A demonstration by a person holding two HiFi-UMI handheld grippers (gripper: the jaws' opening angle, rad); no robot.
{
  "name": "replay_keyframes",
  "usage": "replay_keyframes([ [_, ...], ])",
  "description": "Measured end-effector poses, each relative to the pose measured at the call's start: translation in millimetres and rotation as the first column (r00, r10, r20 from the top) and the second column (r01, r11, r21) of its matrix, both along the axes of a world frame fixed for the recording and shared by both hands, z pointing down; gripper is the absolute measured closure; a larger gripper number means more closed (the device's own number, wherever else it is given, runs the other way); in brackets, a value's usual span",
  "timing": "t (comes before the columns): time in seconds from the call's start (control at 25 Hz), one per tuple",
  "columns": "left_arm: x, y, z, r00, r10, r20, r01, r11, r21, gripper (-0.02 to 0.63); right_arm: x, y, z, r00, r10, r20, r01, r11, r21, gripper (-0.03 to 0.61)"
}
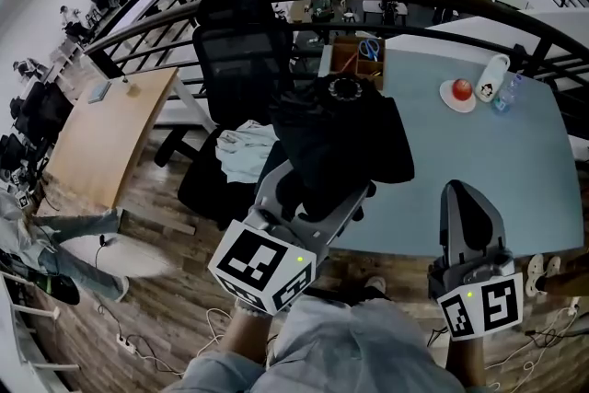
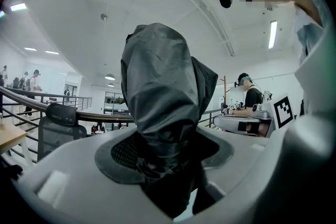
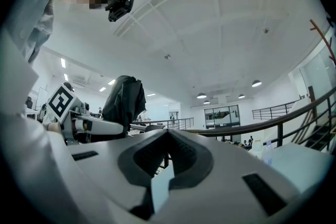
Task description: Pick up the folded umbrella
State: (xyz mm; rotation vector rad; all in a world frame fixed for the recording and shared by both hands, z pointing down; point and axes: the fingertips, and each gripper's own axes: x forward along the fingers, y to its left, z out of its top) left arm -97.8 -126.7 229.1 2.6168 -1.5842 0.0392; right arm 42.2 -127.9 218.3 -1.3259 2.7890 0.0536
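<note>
The folded umbrella [image 1: 340,133] is a black bundle of fabric with a round ribbed cap on top. It is lifted above the near left part of the pale blue table [image 1: 479,161]. My left gripper [image 1: 317,193] is shut on its lower part. In the left gripper view the umbrella [image 2: 163,97] rises straight up out of my left gripper [image 2: 163,160]. My right gripper [image 1: 467,196] points upward at the table's near edge, shut and holding nothing. The right gripper view shows the right gripper [image 3: 168,157] with its pads together, and the umbrella [image 3: 123,99] off to the left.
A red apple on a small plate [image 1: 462,90], a white container [image 1: 492,76] and a clear bottle [image 1: 507,93] sit at the table's far right. A cardboard box [image 1: 357,55] stands at the back. A black office chair [image 1: 244,41] and a wooden desk [image 1: 101,138] are on the left, a railing behind.
</note>
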Motion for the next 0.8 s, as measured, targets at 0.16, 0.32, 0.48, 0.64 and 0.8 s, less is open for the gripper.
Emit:
replay_keyframes([
  [0.16,0.9,0.2,3.3,1.000,0.003,0.002,-0.003,1.000,-0.003,0.342,0.2,0.9,1.3,1.000,-0.004,-0.001,0.004,1.000,0.002,0.580],
  [0.32,-0.3,0.4,3.5,1.000,-0.005,-0.008,0.004,1.000,-0.009,0.342,0.8,1.8,0.9,1.000,-0.001,-0.008,0.001,1.000,0.003,0.580],
  [0.48,0.4,0.3,2.5,1.000,0.001,-0.009,-0.001,1.000,-0.012,0.342,2.7,2.2,1.4,1.000,0.008,-0.025,-0.009,1.000,-0.004,0.580],
  [0.64,0.2,0.5,3.3,1.000,0.000,-0.014,0.000,1.000,-0.015,0.342,4.5,3.3,4.1,1.000,0.012,-0.029,-0.012,1.000,-0.013,0.580],
  [0.8,-2.4,2.2,5.0,1.000,0.000,-0.018,0.000,1.000,-0.020,0.342,2.6,6.0,4.9,1.000,0.012,-0.026,-0.012,1.000,-0.013,0.580],
])
